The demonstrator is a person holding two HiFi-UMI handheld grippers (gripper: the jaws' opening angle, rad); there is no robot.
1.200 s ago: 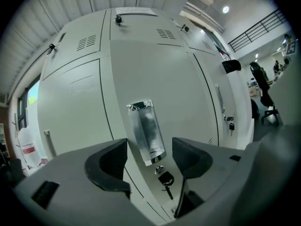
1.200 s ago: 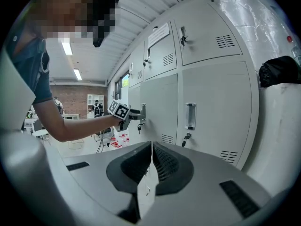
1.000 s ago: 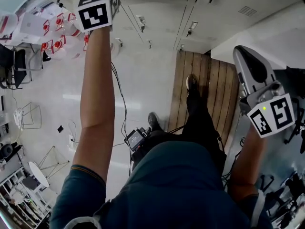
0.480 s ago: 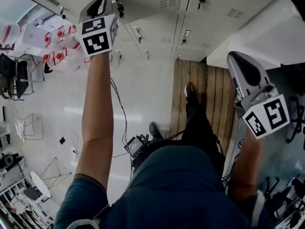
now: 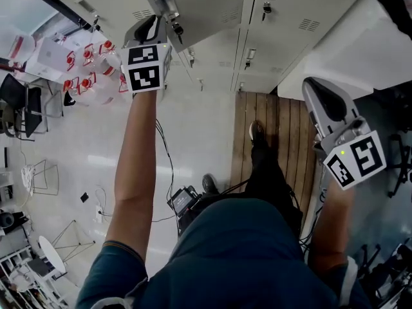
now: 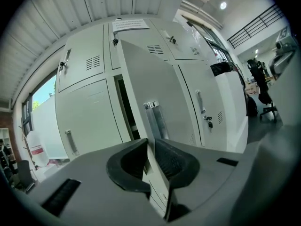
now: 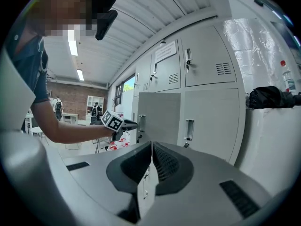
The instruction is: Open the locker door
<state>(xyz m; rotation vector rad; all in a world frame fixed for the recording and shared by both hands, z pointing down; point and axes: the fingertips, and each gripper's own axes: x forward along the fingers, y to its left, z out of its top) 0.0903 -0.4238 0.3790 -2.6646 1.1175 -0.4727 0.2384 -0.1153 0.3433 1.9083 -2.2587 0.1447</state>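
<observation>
The locker door (image 5: 206, 5) stands ajar, thin stiff sheet metal, likely swinging lightly; the left gripper (image 6: 150, 149), jaws just closing, pinches its free edge near the handle (image 6: 155, 119); right gripper (image 7: 151, 152) closed, empty

Your left arm (image 5: 138, 166) reaches almost straight out ahead; the left tongs (image 6: 151, 144) have just been closing and now pinch the edge of the locker door (image 6: 155, 79). Your right arm (image 5: 331, 230) is bent beside you, and the right tongs (image 7: 151, 147) are pressed together, holding nothing.
</observation>
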